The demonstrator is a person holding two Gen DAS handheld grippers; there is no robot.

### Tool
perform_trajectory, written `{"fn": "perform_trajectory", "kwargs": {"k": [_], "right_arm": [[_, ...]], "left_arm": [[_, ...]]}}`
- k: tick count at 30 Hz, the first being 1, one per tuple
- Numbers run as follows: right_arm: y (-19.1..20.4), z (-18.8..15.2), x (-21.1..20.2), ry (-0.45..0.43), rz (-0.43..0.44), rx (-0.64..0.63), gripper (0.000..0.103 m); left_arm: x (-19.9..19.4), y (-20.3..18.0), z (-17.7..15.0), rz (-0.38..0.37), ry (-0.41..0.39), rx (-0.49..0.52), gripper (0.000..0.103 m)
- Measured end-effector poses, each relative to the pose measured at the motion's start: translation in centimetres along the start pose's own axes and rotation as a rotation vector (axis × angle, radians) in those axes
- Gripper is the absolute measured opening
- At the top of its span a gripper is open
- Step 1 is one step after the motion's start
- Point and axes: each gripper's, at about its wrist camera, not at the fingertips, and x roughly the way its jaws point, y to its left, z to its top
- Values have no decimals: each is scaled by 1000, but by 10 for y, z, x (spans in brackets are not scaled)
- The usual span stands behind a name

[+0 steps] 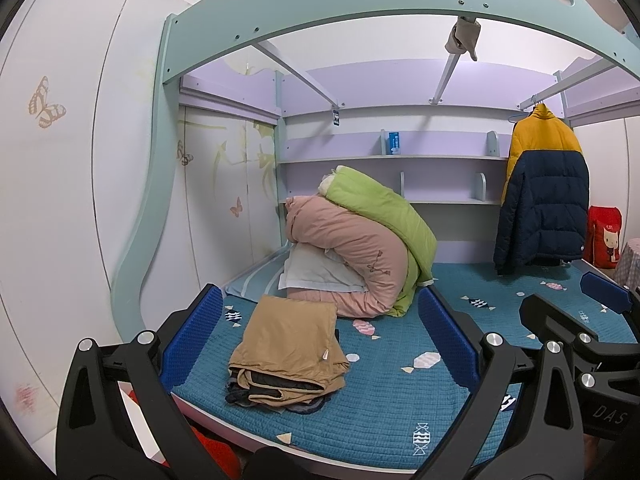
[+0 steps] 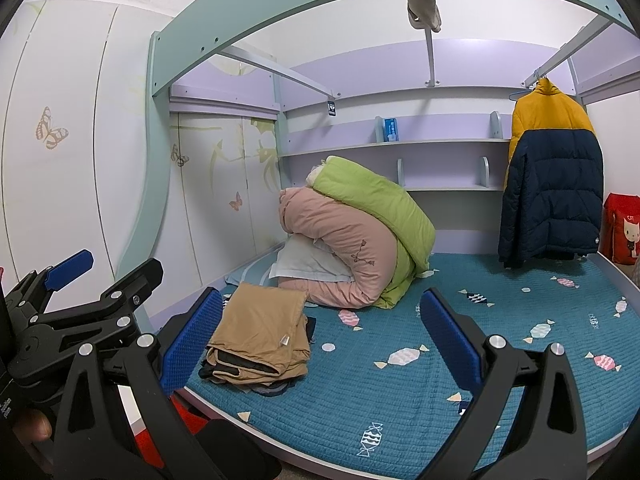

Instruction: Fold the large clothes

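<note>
A folded tan garment (image 1: 290,350) lies on top of a darker folded piece near the front left edge of the blue bed cover (image 1: 384,408); it also shows in the right wrist view (image 2: 260,336). My left gripper (image 1: 324,344) is open and empty, held back from the bed's front edge with the tan pile between its blue pads. My right gripper (image 2: 320,344) is open and empty, beside the left one and to its right. A yellow and navy puffer jacket (image 1: 542,192) hangs on a hanger at the right (image 2: 554,176).
Rolled pink and green quilts (image 1: 360,240) with a white pillow sit at the bed's back left. Purple shelves (image 1: 400,156) line the back wall. A red bag (image 1: 604,236) stands at the far right. The teal bunk frame (image 1: 360,8) arches overhead.
</note>
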Motion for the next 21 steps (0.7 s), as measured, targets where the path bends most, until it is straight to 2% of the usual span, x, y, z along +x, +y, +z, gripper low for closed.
{"fn": "perform_trajectory", "kwargs": {"k": [21], "right_arm": [[4, 0, 2, 2, 7, 1, 96]], "left_arm": [[-1, 1, -1, 2, -2, -2, 98]]}}
